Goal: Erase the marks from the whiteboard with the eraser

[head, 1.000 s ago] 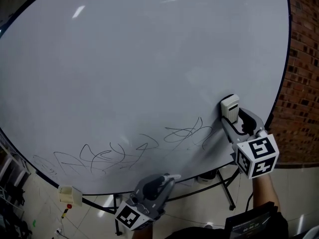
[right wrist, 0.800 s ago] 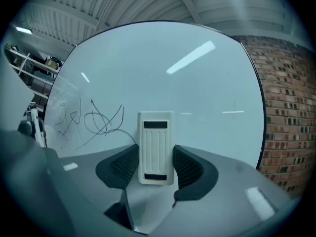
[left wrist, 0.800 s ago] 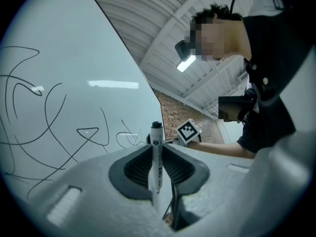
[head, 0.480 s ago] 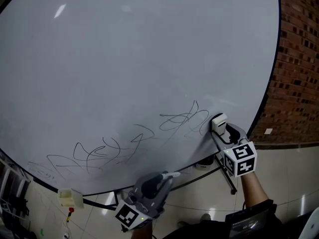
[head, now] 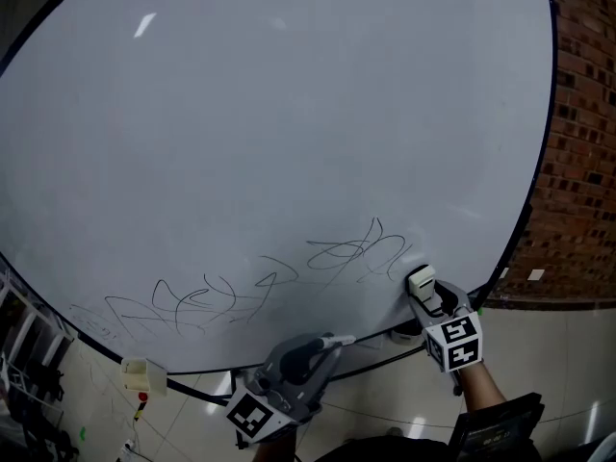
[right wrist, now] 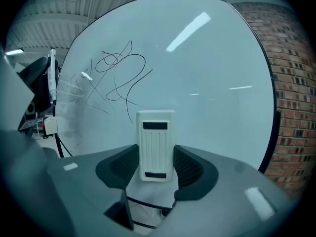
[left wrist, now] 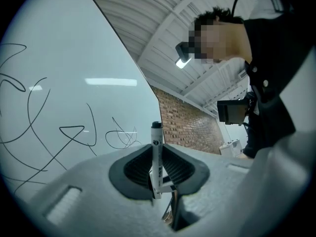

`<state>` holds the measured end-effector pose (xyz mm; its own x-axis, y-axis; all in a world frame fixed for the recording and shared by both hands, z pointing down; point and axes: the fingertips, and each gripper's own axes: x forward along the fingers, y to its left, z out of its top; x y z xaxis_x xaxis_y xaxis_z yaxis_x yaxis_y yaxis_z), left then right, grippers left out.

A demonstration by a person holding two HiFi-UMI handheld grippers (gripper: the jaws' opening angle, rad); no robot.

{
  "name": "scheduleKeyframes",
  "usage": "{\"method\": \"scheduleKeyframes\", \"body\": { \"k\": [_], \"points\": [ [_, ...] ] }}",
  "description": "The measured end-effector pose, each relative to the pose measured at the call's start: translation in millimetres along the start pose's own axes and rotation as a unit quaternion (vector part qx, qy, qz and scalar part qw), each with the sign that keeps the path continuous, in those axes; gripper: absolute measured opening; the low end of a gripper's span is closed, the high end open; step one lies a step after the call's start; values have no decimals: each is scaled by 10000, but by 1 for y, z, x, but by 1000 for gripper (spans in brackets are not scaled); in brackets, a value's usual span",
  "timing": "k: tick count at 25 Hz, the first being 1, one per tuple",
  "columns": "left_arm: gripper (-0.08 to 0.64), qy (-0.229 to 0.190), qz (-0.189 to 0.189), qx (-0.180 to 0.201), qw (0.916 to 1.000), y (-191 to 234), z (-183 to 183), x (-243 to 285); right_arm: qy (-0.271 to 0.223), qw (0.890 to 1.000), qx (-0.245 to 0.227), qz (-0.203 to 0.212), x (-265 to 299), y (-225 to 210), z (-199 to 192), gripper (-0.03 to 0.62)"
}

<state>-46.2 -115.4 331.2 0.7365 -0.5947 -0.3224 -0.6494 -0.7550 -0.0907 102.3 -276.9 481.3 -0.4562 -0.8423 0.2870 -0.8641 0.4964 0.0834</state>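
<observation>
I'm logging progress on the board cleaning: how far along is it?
Done: the right gripper is shut on the eraser. In hand: the eraser sits at the lower right of the whiteboard, beside the right-hand scribble. Left: that scribble and the left-hand scribble both show unwiped. The left gripper holds a marker.

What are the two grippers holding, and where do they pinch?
The right gripper pinches the white eraser by its long sides; the left gripper pinches a marker by its barrel.

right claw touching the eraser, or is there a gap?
Touching. The right gripper view shows the right claw with both jaws pressed flat against the sides of the eraser, no gap either side.
</observation>
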Motion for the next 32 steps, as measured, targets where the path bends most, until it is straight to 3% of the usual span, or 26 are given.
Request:
{"method": "scheduleKeyframes", "body": {
  "k": [5, 14, 19, 25, 32],
  "points": [
    [64, 82, 159, 108, 9998, -3, -2, 10, 58, 9999, -21, 96, -10, -4, 25, 225],
    [64, -30, 190, 165, 9997, 0, 2, 6, -1370, 9903, -227, 2, -56, -13, 189, 225],
    [64, -189, 153, 319, 9992, 15, 22, -5, -1911, 9808, -264, -276, -74, -15, 239, 225],
    [64, -111, 167, 291, 9994, 26, 17, -11, -1761, 9837, -79, -352, -58, -5, 196, 225],
    [64, -17, -44, 194, 9998, 26, 11, -4, -732, 9967, 250, -229, -16, 8, 71, 225]
  ]
}}
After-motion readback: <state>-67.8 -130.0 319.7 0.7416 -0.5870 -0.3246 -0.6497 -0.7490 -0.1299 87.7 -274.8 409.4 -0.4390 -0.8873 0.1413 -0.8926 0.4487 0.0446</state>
